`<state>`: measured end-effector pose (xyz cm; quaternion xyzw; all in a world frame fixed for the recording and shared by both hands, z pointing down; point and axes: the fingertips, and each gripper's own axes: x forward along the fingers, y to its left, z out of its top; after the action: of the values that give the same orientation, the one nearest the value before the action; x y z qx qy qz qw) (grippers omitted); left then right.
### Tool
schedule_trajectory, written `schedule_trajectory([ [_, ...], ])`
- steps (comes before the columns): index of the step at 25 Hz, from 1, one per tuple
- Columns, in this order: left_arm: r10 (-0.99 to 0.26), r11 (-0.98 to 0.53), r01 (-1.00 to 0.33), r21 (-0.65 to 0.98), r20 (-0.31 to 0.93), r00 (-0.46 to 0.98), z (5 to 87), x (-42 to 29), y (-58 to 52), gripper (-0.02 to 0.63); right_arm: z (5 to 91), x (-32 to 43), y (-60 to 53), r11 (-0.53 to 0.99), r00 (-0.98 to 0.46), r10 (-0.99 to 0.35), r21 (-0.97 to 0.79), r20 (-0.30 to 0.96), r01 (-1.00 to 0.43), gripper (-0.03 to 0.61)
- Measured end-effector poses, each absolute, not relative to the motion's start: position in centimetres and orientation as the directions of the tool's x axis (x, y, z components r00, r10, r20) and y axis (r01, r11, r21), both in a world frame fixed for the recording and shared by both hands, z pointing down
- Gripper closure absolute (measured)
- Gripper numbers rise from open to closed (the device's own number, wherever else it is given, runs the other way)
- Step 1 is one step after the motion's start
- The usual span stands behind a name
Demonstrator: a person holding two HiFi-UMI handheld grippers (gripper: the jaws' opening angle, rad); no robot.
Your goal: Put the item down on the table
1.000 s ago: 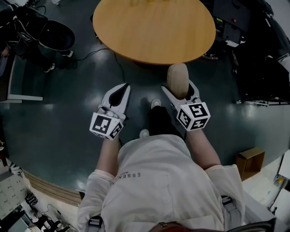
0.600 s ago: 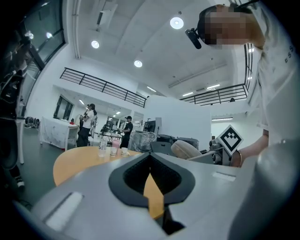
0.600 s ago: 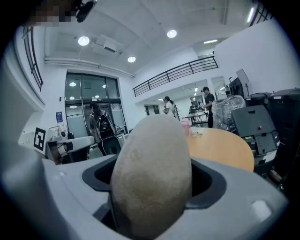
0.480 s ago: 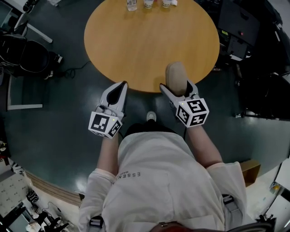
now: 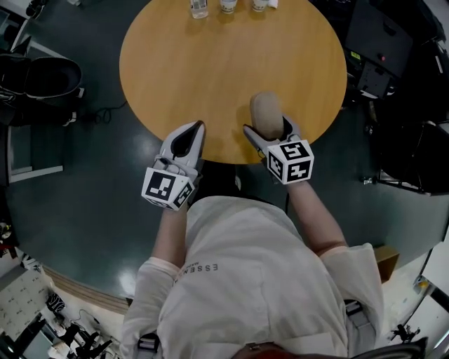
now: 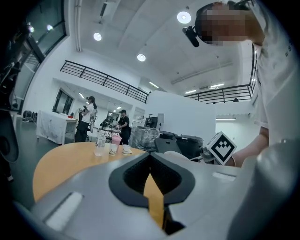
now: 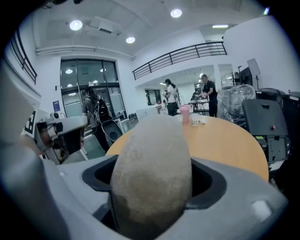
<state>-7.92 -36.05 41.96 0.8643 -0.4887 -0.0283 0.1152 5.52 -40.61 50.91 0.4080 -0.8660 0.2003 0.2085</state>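
Your right claw (image 5: 268,127) is clamped on the tan egg-shaped item (image 5: 265,111), which has a rough matte skin. In the right gripper view the item (image 7: 151,173) fills the gap. Both jaws press on its sides and its rounded end sticks out past the tips.

In the head view it sits above the round orange-brown wooden worktop (image 5: 210,70), just inside the worktop's near edge. I can't tell whether its underside touches the wood.

Your left claw (image 5: 198,127) is closed down narrow. In the left gripper view the claw (image 6: 150,154) has its tips together, with nothing gripped. Only a thin strip of worktop wood shows through the slit behind them. The tips reach just over the worktop's near rim, and the body hangs off it above the dark floor (image 5: 84,182). It is beside the right claw along that edge but apart from it.

Both marker cubes, left (image 5: 168,189) and right (image 5: 290,161), are off the worktop on the near side.

At the worktop's far edge there is a clear plastic bottle (image 5: 199,7) and two small white cups (image 5: 228,5) in a row. The left gripper view also shows a pink cup (image 6: 116,139) with them. All of these are well apart from the item.

A black chair (image 5: 42,73) stands off the worktop's left side.
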Motion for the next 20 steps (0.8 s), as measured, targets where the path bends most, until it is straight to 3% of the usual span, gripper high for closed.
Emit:
schedule_trajectory([
  [8,-0.818,-0.518,-0.816,0.255,0.130,0.560,44.8,-9.7,-43.8,0.597,58.8,2.7,-46.5,0.628,-0.510,-0.518,-0.100,0.687,-0.772,0.172],
  [20,-0.811,-0.476,-0.822,0.313,0.203,0.548,48.8,-13.5,-48.2,0.597,66.3,-0.3,-48.9,0.604,-0.463,-0.367,-0.172,0.807,-0.778,0.172],
])
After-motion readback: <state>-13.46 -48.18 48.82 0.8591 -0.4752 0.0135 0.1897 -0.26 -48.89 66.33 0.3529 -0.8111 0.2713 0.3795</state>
